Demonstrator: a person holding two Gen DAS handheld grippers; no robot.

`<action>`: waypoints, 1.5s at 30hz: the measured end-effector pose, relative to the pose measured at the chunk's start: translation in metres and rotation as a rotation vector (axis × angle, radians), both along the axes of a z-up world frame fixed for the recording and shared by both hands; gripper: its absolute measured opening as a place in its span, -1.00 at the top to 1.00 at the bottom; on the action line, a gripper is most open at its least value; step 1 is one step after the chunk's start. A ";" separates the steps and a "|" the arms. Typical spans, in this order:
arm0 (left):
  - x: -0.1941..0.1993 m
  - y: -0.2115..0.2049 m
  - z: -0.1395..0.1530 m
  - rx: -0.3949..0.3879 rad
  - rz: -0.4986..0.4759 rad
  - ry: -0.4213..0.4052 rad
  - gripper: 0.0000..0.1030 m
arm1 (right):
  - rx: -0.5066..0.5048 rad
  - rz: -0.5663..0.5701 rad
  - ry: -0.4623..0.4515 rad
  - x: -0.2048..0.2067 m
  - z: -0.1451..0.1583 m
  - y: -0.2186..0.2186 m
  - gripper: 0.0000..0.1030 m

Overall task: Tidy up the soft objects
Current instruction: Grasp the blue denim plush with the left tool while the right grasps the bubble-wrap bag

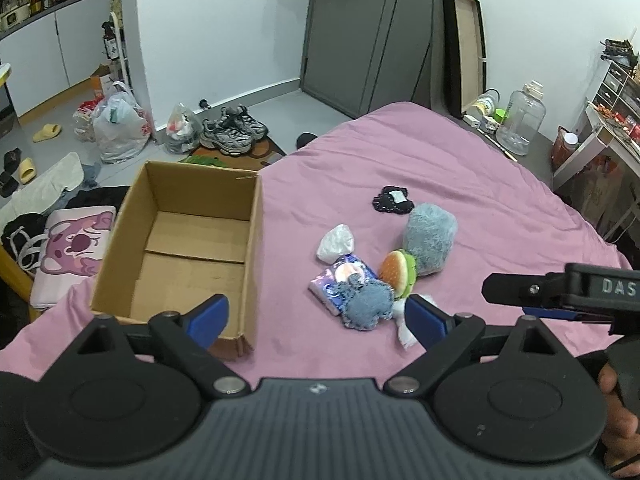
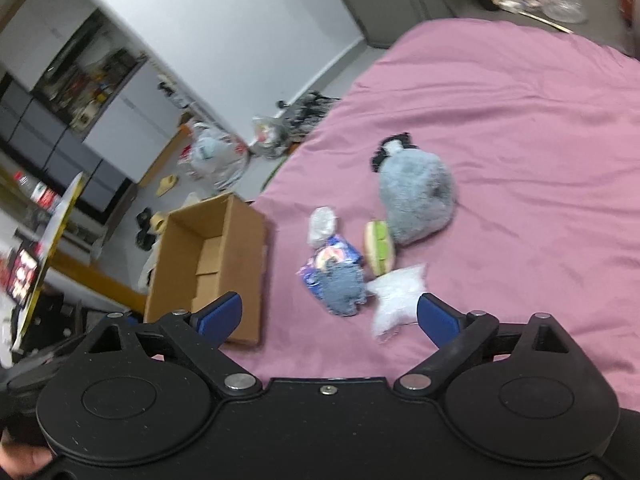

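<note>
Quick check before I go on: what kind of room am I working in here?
Most likely a lived-in bedroom or small studio flat: you are over a bed with a pink sheet, sneakers sit by a grey door, and kitchen-style cabinets stand at far left.

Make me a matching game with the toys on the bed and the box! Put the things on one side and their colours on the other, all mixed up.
Things:
1. cardboard box
2. burger toy
3. big fluffy plush
4. star-shaped toy

Colours:
A. grey-blue
B. white
C. brown
D. orange and green

Right pairs: 1-C, 2-D, 3-A, 4-B.

All of them sit on the pink bed cover, and the box has nothing in it yet.
</note>
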State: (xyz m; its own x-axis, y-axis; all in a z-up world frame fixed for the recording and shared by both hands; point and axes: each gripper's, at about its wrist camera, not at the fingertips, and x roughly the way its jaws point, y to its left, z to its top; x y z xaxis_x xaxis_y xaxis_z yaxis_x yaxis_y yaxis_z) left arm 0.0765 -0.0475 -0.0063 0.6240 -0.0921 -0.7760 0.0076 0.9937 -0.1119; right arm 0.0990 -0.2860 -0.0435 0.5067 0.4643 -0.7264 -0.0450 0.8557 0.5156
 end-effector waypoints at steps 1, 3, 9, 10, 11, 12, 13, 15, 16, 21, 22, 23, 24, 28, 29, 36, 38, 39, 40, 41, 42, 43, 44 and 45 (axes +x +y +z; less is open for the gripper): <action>0.002 -0.002 -0.001 -0.002 -0.003 0.000 -0.83 | 0.006 -0.008 0.010 0.002 -0.002 -0.002 -0.84; 0.006 -0.007 -0.002 -0.005 -0.008 0.000 -0.83 | 0.022 -0.021 0.024 0.005 -0.007 -0.004 -0.84; 0.022 -0.020 -0.015 -0.007 -0.011 0.031 -0.74 | 0.048 -0.060 0.063 0.016 -0.019 -0.010 -0.83; 0.025 -0.023 -0.018 -0.009 -0.013 0.040 -0.72 | 0.051 -0.068 0.075 0.019 -0.022 -0.011 -0.83; 0.027 -0.025 -0.021 -0.011 -0.014 0.048 -0.70 | 0.051 -0.075 0.086 0.022 -0.025 -0.011 -0.83; 0.030 -0.027 -0.024 -0.013 -0.014 0.055 -0.68 | 0.047 -0.079 0.101 0.026 -0.029 -0.010 -0.82; 0.033 -0.029 -0.028 -0.015 -0.012 0.065 -0.66 | 0.043 -0.078 0.121 0.029 -0.033 -0.010 -0.82; 0.038 -0.030 -0.036 -0.025 0.001 0.086 -0.65 | 0.056 -0.076 0.148 0.034 -0.040 -0.010 -0.80; 0.040 -0.031 -0.039 -0.029 0.012 0.094 -0.65 | 0.060 -0.080 0.164 0.036 -0.043 -0.011 -0.77; 0.053 -0.035 -0.055 -0.036 0.043 0.111 -0.65 | 0.092 -0.097 0.226 0.046 -0.061 -0.014 -0.72; 0.056 -0.036 -0.059 -0.042 0.050 0.116 -0.65 | 0.095 -0.101 0.240 0.049 -0.065 -0.015 -0.72; 0.059 -0.037 -0.063 -0.047 0.056 0.120 -0.65 | 0.095 -0.102 0.249 0.051 -0.069 -0.015 -0.72; 0.062 -0.038 -0.066 -0.049 0.062 0.125 -0.65 | 0.095 -0.101 0.259 0.054 -0.072 -0.013 -0.72; 0.073 -0.042 -0.082 -0.065 0.089 0.147 -0.65 | 0.123 -0.113 0.323 0.068 -0.089 -0.013 -0.71; 0.075 -0.043 -0.086 -0.068 0.098 0.151 -0.65 | 0.128 -0.115 0.336 0.071 -0.093 -0.012 -0.70; 0.088 -0.049 -0.113 -0.070 0.150 0.174 -0.65 | 0.137 -0.110 0.405 0.084 -0.114 -0.011 -0.69; 0.090 -0.052 -0.119 -0.051 0.159 0.180 -0.65 | 0.139 -0.108 0.420 0.088 -0.119 -0.012 -0.68; 0.091 -0.052 -0.121 -0.051 0.167 0.181 -0.65 | 0.146 -0.109 0.432 0.089 -0.123 -0.012 -0.68; 0.092 -0.052 -0.124 -0.056 0.172 0.184 -0.65 | 0.155 -0.110 0.447 0.092 -0.128 -0.013 -0.68; 0.093 -0.052 -0.128 -0.063 0.176 0.190 -0.65 | 0.160 -0.109 0.455 0.093 -0.131 -0.013 -0.68; 0.095 -0.052 -0.130 -0.067 0.180 0.195 -0.65 | 0.162 -0.109 0.459 0.094 -0.133 -0.013 -0.68; 0.096 -0.052 -0.133 -0.068 0.186 0.197 -0.65 | 0.159 -0.108 0.462 0.095 -0.134 -0.013 -0.67; 0.096 -0.052 -0.135 -0.068 0.190 0.197 -0.64 | 0.161 -0.104 0.464 0.095 -0.135 -0.012 -0.67; 0.096 -0.053 -0.137 -0.068 0.194 0.196 -0.59 | 0.163 -0.097 0.465 0.095 -0.136 -0.011 -0.67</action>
State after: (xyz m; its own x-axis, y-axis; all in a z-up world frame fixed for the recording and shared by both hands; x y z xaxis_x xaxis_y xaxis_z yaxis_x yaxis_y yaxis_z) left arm 0.1722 -0.1000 -0.1434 0.4734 -0.0418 -0.8799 -0.2102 0.9647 -0.1589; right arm 0.1944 -0.2974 -0.1797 0.1933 0.5576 -0.8073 0.2970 0.7509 0.5898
